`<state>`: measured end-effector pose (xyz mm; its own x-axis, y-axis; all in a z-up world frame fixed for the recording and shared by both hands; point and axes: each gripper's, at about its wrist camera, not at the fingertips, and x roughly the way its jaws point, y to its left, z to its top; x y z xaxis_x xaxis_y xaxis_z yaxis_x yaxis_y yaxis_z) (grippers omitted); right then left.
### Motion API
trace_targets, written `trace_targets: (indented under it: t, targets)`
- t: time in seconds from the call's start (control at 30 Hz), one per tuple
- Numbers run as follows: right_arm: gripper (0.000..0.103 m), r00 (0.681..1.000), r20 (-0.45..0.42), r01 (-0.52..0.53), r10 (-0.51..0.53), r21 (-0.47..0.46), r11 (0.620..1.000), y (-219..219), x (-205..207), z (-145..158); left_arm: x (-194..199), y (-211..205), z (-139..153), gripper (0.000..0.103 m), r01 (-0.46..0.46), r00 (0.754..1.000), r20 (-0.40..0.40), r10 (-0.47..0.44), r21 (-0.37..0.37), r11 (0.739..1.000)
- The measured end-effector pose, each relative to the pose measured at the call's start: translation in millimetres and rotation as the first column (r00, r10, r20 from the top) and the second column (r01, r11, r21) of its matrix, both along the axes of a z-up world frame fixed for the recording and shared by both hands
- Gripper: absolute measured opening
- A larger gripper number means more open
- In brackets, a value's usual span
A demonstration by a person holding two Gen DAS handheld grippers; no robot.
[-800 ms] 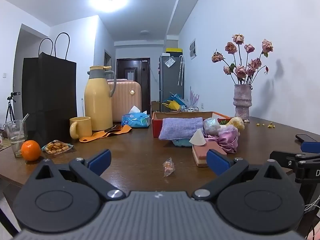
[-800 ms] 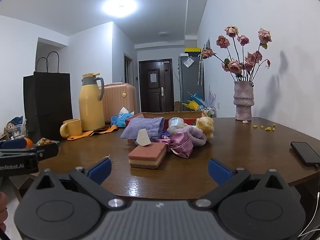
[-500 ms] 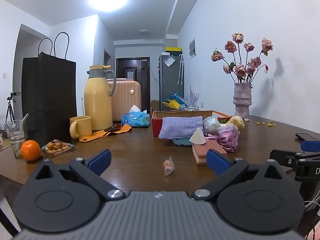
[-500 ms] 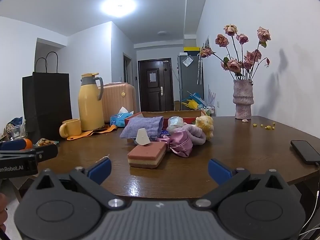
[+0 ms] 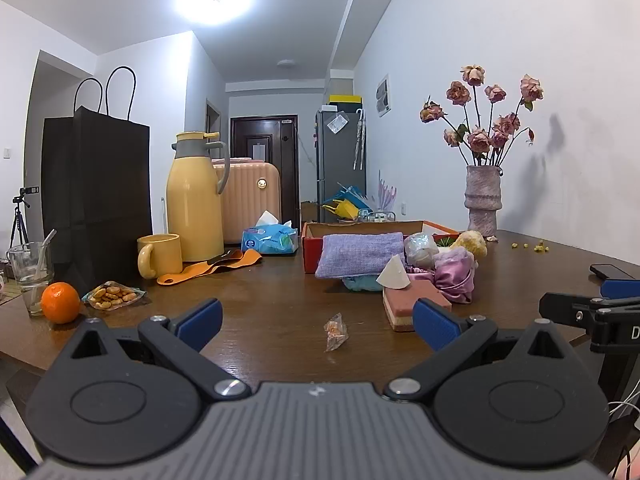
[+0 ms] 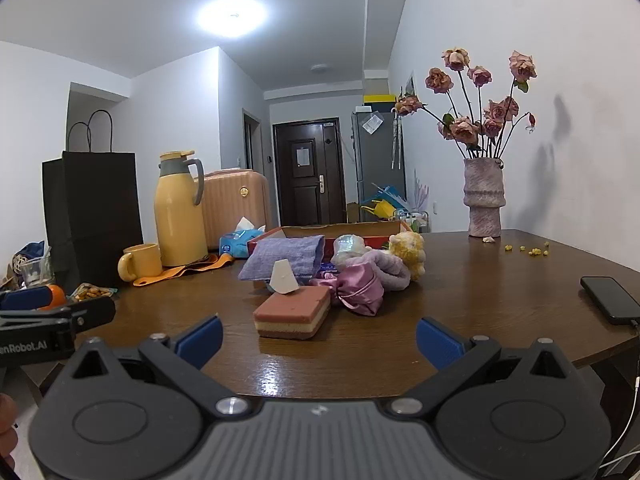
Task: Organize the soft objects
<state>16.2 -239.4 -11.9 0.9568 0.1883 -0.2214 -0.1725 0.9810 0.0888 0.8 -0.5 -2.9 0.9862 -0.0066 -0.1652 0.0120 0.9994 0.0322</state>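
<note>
A pile of soft things lies mid-table: a pink layered sponge [image 6: 294, 316] [image 5: 404, 300], a white wedge sponge [image 6: 283, 278], a purple cloth [image 6: 286, 262] [image 5: 362, 254], a pink satin scrunchie [image 6: 358, 288] [image 5: 456, 280], a lilac fuzzy band [image 6: 390, 268] and a yellow plush [image 6: 408, 248]. A red box [image 6: 344, 232] [image 5: 360, 230] stands behind them. My left gripper [image 5: 316, 320] and right gripper [image 6: 318, 334] are both open and empty, near the table's front edge, short of the pile.
At the left stand a yellow jug [image 5: 194, 200], yellow mug [image 5: 160, 254], black bag [image 5: 96, 200], orange [image 5: 60, 302], snack packet [image 5: 112, 294] and glass [image 5: 30, 270]. A wrapped candy [image 5: 335, 330] lies in front. A vase [image 6: 484, 200] and phone [image 6: 610, 298] are at the right.
Both views have shifted very slightly. Nothing on the table has moved and both grippers stay open.
</note>
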Motion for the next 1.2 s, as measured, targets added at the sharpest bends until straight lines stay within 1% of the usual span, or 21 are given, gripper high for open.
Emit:
trace_targets:
  t: [0.27,1.2]
  targets:
    - [0.103,1.0,-0.01,-0.002,0.002,0.003,1.0,-1.3,1.2,0.4,-2.0,-1.7,-0.1,0.103,0.002,1.0,0.001,-0.002,0.001,1.0]
    - [0.103,1.0,0.006,0.0,0.0,0.008,1.0,-1.6,-1.6,1.2,-1.5,-1.8,2.6,0.103,0.004,1.0,0.003,-0.004,0.003,1.0]
